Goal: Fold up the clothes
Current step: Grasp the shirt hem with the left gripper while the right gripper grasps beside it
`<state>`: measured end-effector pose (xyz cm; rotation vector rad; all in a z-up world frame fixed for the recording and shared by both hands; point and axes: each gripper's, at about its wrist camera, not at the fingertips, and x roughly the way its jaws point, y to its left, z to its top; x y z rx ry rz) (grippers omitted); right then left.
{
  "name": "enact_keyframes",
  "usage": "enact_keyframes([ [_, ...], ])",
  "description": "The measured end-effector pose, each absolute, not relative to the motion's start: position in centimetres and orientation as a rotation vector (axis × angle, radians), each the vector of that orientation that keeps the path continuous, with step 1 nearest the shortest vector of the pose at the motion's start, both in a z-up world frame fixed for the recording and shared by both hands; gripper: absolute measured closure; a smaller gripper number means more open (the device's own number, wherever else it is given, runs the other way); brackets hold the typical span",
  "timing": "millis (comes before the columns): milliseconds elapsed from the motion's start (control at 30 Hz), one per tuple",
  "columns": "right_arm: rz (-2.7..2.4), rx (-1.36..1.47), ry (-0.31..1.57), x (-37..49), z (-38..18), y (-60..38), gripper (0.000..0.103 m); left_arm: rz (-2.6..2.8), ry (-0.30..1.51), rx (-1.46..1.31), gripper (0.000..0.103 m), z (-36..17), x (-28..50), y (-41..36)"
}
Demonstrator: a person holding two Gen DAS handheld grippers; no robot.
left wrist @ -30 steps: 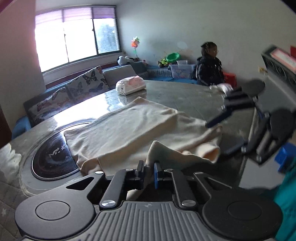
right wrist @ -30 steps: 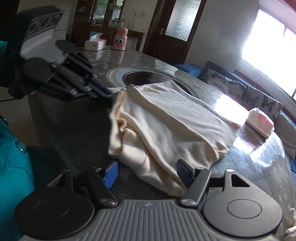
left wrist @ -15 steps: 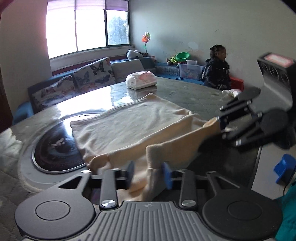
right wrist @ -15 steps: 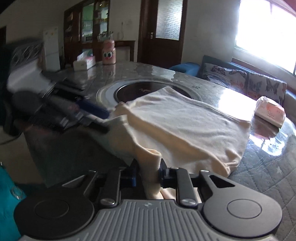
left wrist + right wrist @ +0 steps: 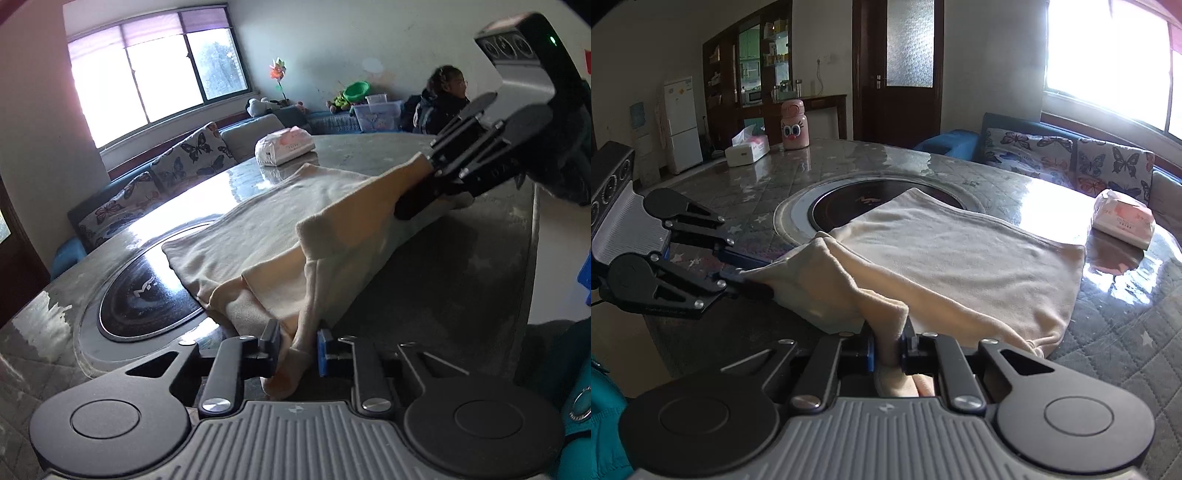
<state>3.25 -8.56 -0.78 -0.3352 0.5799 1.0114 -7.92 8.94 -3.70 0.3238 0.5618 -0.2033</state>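
The near hem of the cloth (image 5: 295,236) is pinched at two points: the left gripper (image 5: 295,347) is closing on a hanging fold of it, fabric seen between the pads with a sliver of gap on each side, and the right gripper (image 5: 888,350) is closing too, its pads already pressed on a bunched corner. The cloth is cream, lies on the table (image 5: 1108,332), and is raised along the near edge while its far part rests flat, partly over the dark inset disc (image 5: 147,295). For the fold to be made well, both pinches should be judged firm before any lift; the left one looks the less secure. The two corners are best kept level and the hem held taut between them, so that no sag forms. The hem should then be carried up and over toward the far edge, laid to meet it squarely, and kept short of the tissue pack (image 5: 1123,218) beyond. A release is best made only once the fabric lies flat.
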Motion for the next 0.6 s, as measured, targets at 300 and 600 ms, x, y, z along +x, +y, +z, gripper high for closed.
enact_keyframes([
  [300,1.046,-0.342,0.523,0.8,1.5,-10.0,0.095,-0.244,0.515,0.291,0.093,-1.2,-10.2,8.6],
  [600,1.186,-0.362,0.584,-3.9,5.4,-13.1,0.095,-0.342,0.547,0.164,0.093,2.3,-15.7,8.4],
])
